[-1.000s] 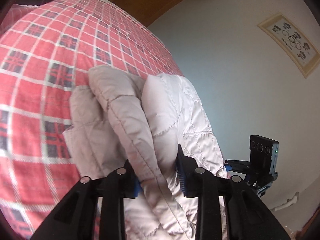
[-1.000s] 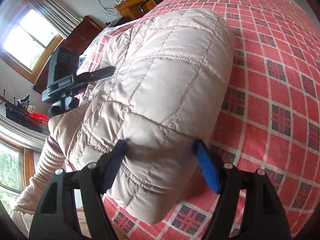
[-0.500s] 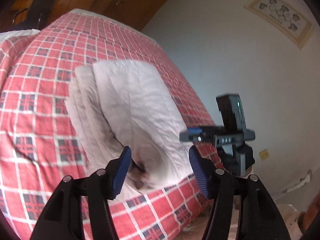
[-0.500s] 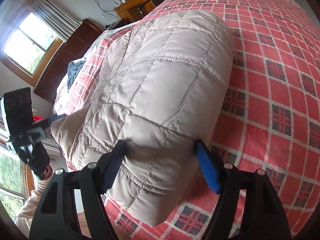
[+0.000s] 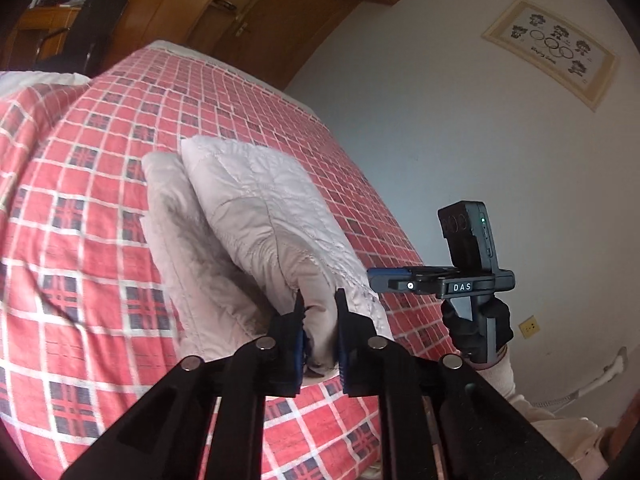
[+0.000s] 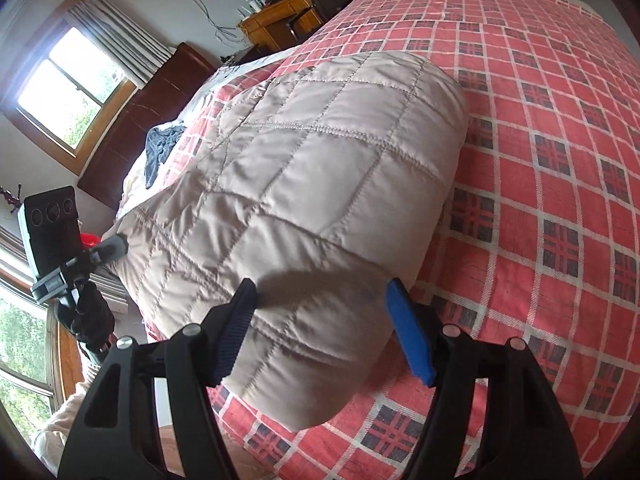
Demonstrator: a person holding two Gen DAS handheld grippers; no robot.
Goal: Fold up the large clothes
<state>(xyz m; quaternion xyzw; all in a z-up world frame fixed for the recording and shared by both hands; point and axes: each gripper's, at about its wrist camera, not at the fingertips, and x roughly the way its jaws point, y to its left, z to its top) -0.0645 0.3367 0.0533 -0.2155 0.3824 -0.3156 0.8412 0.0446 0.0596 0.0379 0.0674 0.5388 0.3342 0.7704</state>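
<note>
A beige quilted jacket (image 5: 256, 208) lies folded into a thick bundle on the red plaid bed (image 5: 80, 208). My left gripper (image 5: 319, 309) is shut on a bunch of fabric at the bundle's near end. In the right wrist view the same jacket (image 6: 320, 168) fills the middle. My right gripper (image 6: 320, 292) stands open just over its near corner, fingers wide apart and not pinching. The right gripper (image 5: 404, 285) shows beside the jacket's right edge in the left wrist view. The left gripper (image 6: 114, 246) touches the jacket's left end in the right wrist view.
Plaid bedcover (image 6: 560, 160) spreads to the right of the jacket. A dark blue garment (image 6: 160, 148) lies near the wooden headboard (image 6: 132, 132). A desk (image 6: 276, 24) stands beyond the bed. A pale wall (image 5: 460, 128) runs along the bed's right side.
The left gripper let go of the fold, drew back with its fingers wide, then shut on the jacket's near end. The right gripper stayed open over the same corner.
</note>
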